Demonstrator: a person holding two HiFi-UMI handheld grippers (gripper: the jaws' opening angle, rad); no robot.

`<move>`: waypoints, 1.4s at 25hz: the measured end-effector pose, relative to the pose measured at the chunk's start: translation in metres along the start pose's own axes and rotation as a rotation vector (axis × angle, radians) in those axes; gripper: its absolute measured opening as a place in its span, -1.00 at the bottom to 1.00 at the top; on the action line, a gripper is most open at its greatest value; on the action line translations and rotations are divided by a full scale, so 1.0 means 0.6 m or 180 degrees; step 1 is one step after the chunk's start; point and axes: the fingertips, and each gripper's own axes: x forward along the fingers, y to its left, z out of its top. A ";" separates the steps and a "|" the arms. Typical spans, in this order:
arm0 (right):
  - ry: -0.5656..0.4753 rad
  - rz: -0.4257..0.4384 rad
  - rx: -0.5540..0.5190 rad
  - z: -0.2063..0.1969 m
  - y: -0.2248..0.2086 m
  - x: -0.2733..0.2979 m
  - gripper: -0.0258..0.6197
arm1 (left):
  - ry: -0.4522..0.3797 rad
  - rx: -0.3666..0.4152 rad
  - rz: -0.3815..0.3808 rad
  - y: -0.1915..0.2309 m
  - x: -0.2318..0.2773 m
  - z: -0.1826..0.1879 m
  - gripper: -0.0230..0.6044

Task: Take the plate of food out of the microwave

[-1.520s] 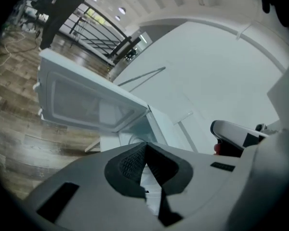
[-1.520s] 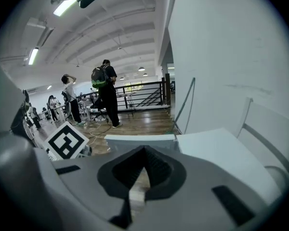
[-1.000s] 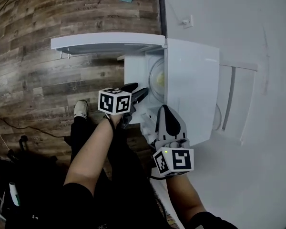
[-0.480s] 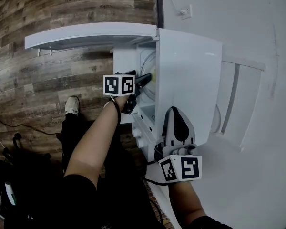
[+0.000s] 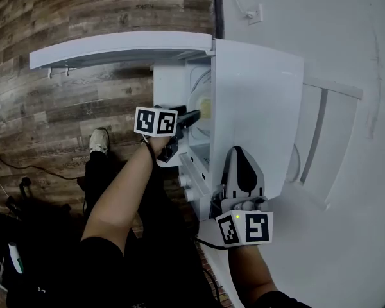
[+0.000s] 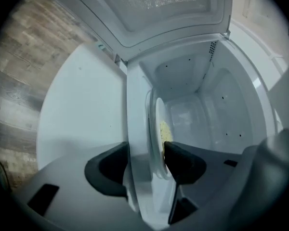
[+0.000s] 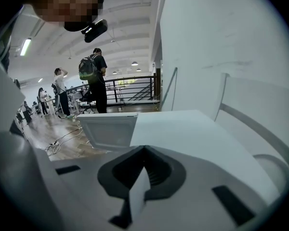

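The white microwave [image 5: 256, 108] stands with its door [image 5: 122, 47] swung wide open. Inside, a pale plate [image 5: 204, 108] carries yellow food [image 6: 165, 131] and sits on the cavity floor. My left gripper [image 5: 194, 115] reaches into the opening. In the left gripper view the plate [image 6: 157, 109] is edge-on, its near rim in the gap of my left gripper [image 6: 145, 160]. The jaws are closing and do not clearly press on the rim. My right gripper [image 5: 239, 156] lies on the microwave's top, shut and empty; the right gripper view shows the right gripper [image 7: 143, 150] with its jaws together.
Control knobs [image 5: 183, 182] sit on the microwave's front below my left gripper. A leg and a shoe [image 5: 101, 143] are on the wooden floor [image 5: 64, 108]. A wall socket [image 5: 255, 13] and a white rail [image 5: 314, 133] lie to the right. People [image 7: 94, 78] stand far off.
My left gripper has moved forward from in front of the microwave into its opening, up to the plate's rim. The right gripper stays on top of the microwave.
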 end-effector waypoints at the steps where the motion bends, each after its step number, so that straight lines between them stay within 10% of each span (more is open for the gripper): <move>1: -0.0013 -0.0014 0.0002 0.000 -0.001 0.000 -0.90 | 0.0039 0.0031 -0.0042 -0.002 -0.006 -0.007 -0.19; 8: -0.0091 -0.0071 0.0110 0.003 -0.008 -0.003 -0.90 | -0.0042 -0.0154 -0.0425 -0.024 -0.048 -0.015 -0.88; 35: -0.0284 -0.0084 0.0204 0.085 0.080 -0.040 -0.90 | -0.1050 -0.0771 -0.0329 -0.156 -0.412 0.074 -0.89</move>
